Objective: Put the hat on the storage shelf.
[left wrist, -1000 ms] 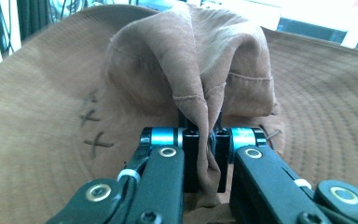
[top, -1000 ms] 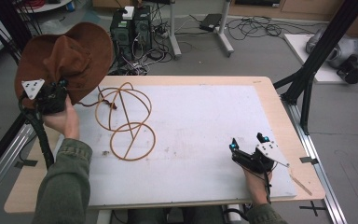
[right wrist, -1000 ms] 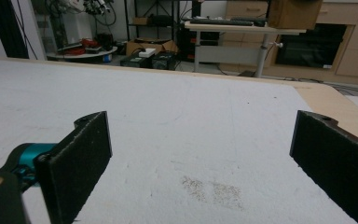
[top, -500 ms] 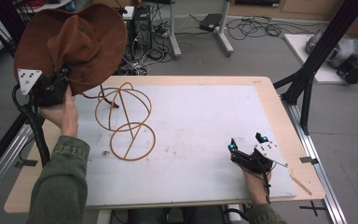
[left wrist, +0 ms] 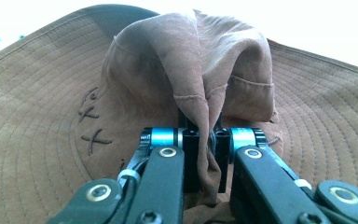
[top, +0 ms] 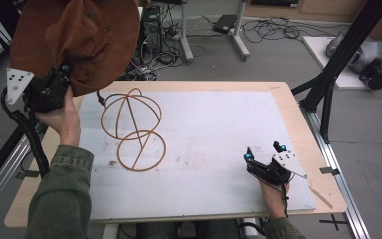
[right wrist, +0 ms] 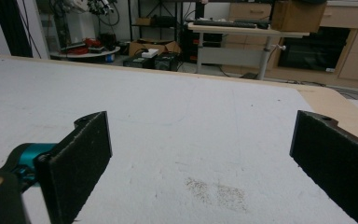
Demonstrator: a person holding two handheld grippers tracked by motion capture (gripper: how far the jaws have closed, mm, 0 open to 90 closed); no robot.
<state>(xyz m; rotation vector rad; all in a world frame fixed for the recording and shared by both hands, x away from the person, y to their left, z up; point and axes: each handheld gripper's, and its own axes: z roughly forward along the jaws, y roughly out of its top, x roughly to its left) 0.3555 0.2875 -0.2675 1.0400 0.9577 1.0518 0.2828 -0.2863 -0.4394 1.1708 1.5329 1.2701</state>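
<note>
The left hand-held gripper (top: 54, 82) is clenched on a fold of the brown, wide-brimmed stitched fabric hat (top: 79, 40). In the left gripper view its two black jaws pinch a gathered pleat of the hat's thin crown cloth (left wrist: 205, 116) between them, with the brim spreading out behind. The hat hangs in the air above and beyond the far left corner of the surface (top: 219, 129), clear of it.

Below and just to the right of that gripper stands an orange wire hat stand (top: 132, 127), a rounded cage of hoops rising from a ring base that lies flat on the white mat near the surface's left edge. This is the relation the coming move seems to turn on: the stand's dome lies down and toward the person from the hat, so the hat would likely need to come down over it, crown opening facing the dome.

The right hand-held gripper (top: 263, 153) rests near the near right corner of the surface, jaws spread wide with nothing between them, well apart from the stand. The left hand is clearly the nearer one and already carries the hat.
</note>
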